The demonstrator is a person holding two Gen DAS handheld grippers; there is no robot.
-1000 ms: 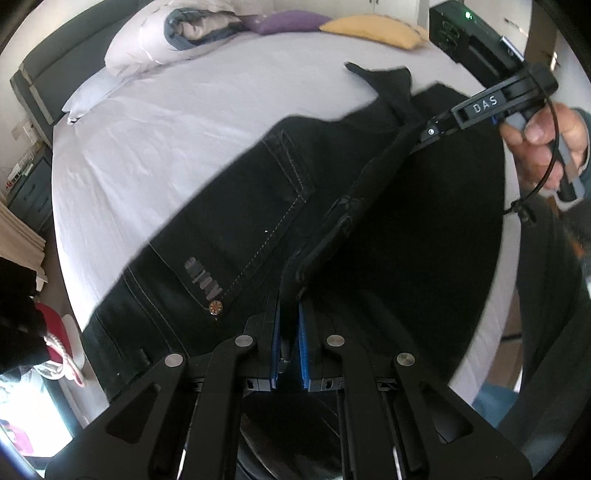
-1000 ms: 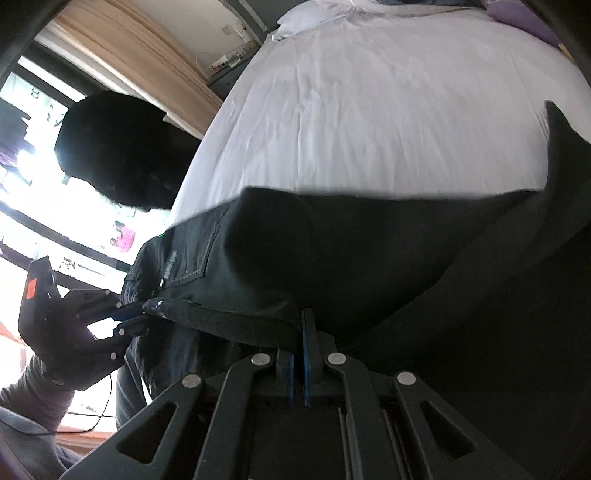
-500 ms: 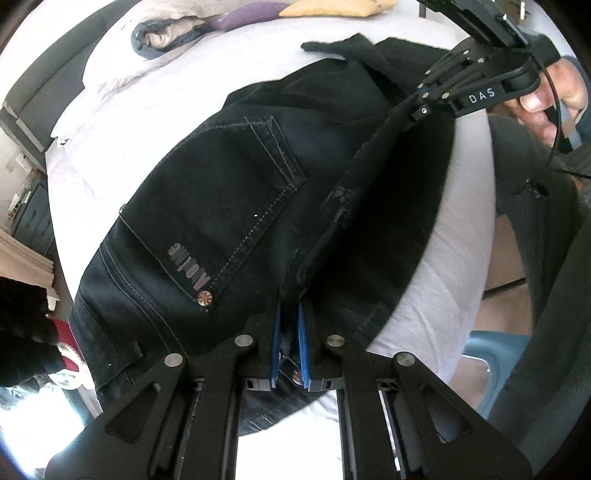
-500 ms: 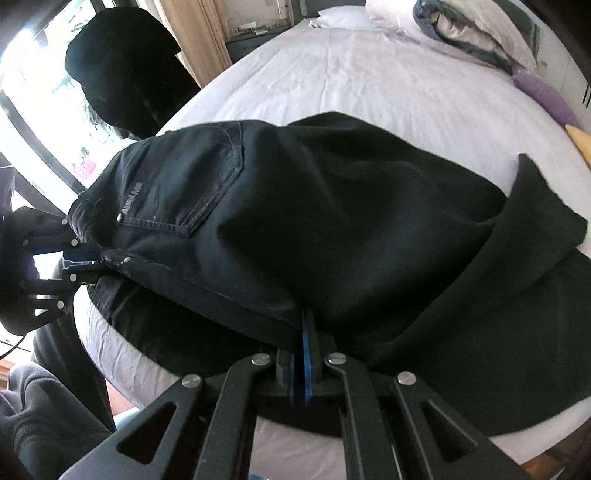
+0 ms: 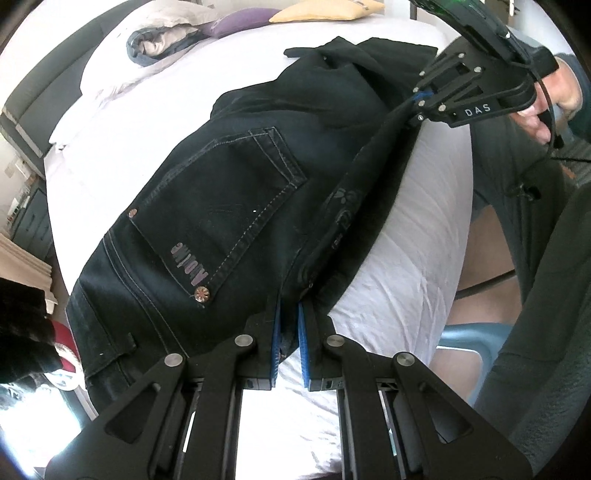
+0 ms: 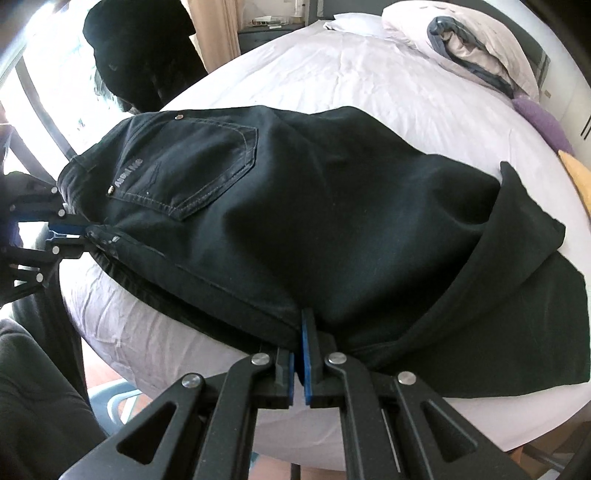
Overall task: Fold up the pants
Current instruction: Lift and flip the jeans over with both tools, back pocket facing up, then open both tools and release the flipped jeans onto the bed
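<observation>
Black jeans point(image 5: 236, 184) lie on the white bed, back pocket up, folded lengthwise; they also show in the right wrist view point(image 6: 295, 221). My left gripper point(image 5: 290, 314) has its blue pads slightly apart around the waistband edge, with cloth still between them. My right gripper point(image 6: 301, 325) is shut on the near edge of the jeans further down the leg. It also shows in the left wrist view point(image 5: 421, 98), and the left gripper shows in the right wrist view point(image 6: 70, 230). The leg end point(image 6: 535, 258) is folded back loosely.
The white bed sheet point(image 6: 369, 81) stretches beyond the jeans. Pillows point(image 5: 159, 33) and a purple cushion point(image 6: 543, 122) lie at the headboard. A dark garment point(image 6: 140, 48) hangs by the window. A blue chair point(image 5: 469, 339) stands by the bed edge.
Both grippers have lowered the jeans from the air onto the bed near its edge. The left gripper's pads have parted a little.
</observation>
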